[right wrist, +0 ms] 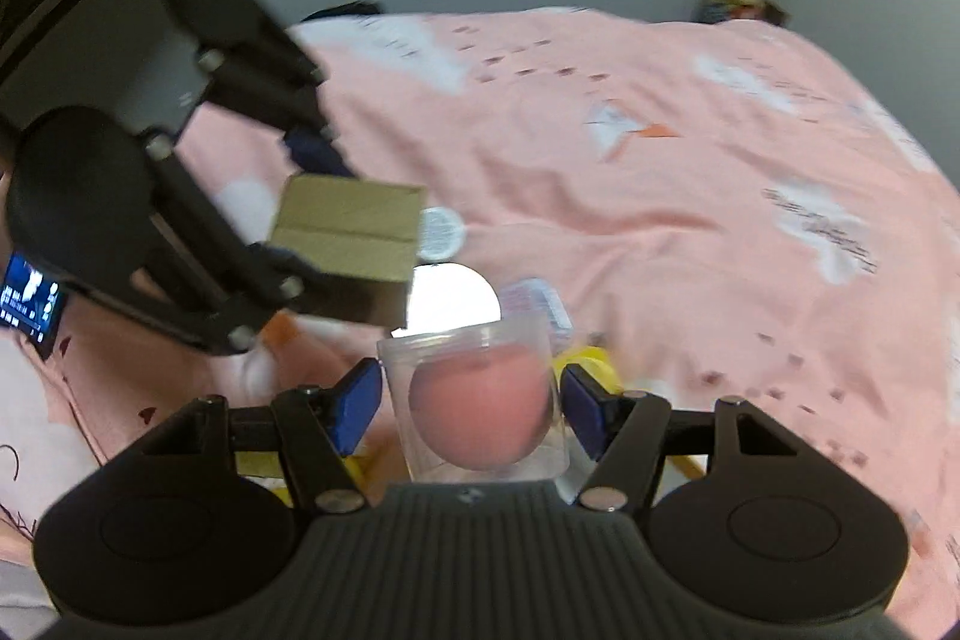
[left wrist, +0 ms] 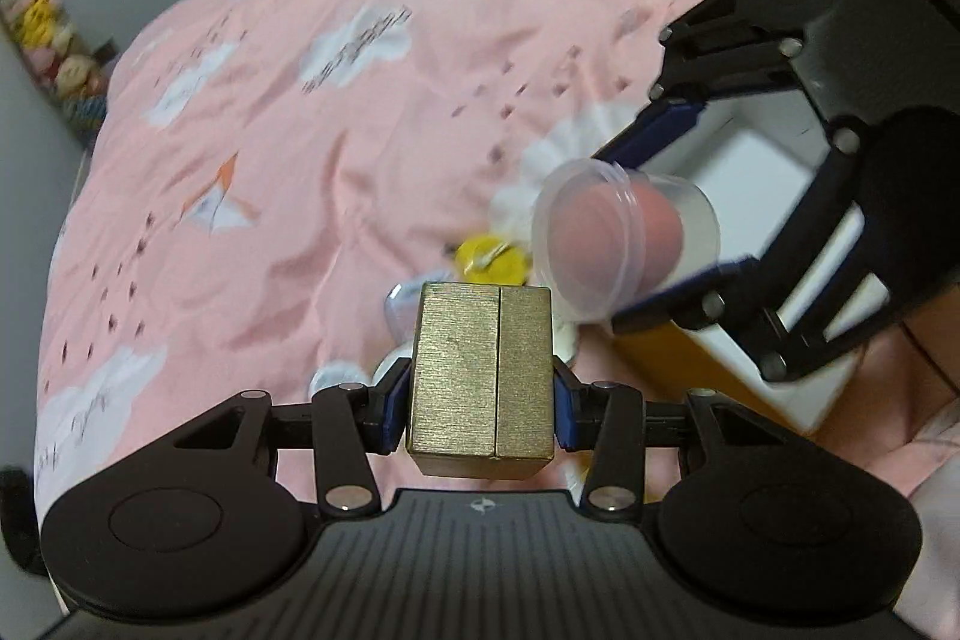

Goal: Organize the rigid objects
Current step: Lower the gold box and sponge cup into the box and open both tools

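A gold box [left wrist: 480, 370] sat low in the frame's centre, pinched by the left gripper [left wrist: 480, 400]; at centre right the right gripper [left wrist: 654, 214] pinched a clear container [left wrist: 606, 244] holding a pink ball. Both hung over the pink bed [left wrist: 270, 130]. Sorting looked barely begun: small items [right wrist: 441, 232] remained. Only the left view showed the white bin [left wrist: 750, 172].

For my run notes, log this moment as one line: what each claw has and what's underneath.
left claw: shut on gold box | right claw: shut on clear container with pink ball | both above pink bedspread | white bin near right claw
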`<state>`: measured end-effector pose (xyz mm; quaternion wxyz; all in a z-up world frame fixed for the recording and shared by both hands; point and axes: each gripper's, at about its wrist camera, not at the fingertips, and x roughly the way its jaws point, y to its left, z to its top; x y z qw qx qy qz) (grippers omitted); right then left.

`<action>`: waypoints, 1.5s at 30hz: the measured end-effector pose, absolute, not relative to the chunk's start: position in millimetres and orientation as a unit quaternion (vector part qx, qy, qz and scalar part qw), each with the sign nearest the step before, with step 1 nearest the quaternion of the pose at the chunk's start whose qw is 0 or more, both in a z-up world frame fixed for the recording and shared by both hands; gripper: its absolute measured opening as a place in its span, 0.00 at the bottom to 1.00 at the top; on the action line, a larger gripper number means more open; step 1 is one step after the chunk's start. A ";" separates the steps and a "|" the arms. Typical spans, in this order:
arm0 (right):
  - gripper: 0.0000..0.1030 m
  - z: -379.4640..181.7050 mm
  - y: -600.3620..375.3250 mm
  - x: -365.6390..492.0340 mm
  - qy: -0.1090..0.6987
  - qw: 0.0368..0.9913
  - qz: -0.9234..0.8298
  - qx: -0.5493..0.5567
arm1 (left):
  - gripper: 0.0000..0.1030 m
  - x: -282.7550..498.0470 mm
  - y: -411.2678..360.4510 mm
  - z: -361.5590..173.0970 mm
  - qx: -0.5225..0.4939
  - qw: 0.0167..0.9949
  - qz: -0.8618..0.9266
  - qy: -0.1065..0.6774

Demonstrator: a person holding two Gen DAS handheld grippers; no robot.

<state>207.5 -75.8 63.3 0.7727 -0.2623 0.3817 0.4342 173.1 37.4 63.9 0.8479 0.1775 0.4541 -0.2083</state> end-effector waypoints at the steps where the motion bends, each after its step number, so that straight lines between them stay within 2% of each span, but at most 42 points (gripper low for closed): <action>1: 0.63 66.9 -84.0 206.4 0.379 0.778 0.427 -0.262 | 0.50 172.9 30.6 65.9 0.186 0.848 -0.216 0.447; 8: 0.63 61.9 -127.3 219.9 0.405 0.794 0.363 -0.271 | 0.50 184.9 -22.3 71.8 0.211 0.838 -0.268 0.425; 16: 0.63 19.6 -167.7 236.9 0.453 0.785 0.327 -0.268 | 0.50 233.0 -67.3 34.3 0.093 0.825 -0.257 0.494; 22: 0.63 -17.1 -176.5 250.7 0.482 0.770 0.331 -0.254 | 0.50 260.6 -76.3 8.0 0.036 0.820 -0.174 0.544; 31: 0.63 -35.6 -171.7 258.7 0.491 0.741 0.378 -0.260 | 0.50 266.1 -82.1 -10.5 0.000 0.807 -0.084 0.585; 45: 0.63 -47.1 -174.5 261.2 0.498 0.727 0.390 -0.267 | 0.51 276.5 -85.0 -22.6 -0.031 0.797 -0.048 0.601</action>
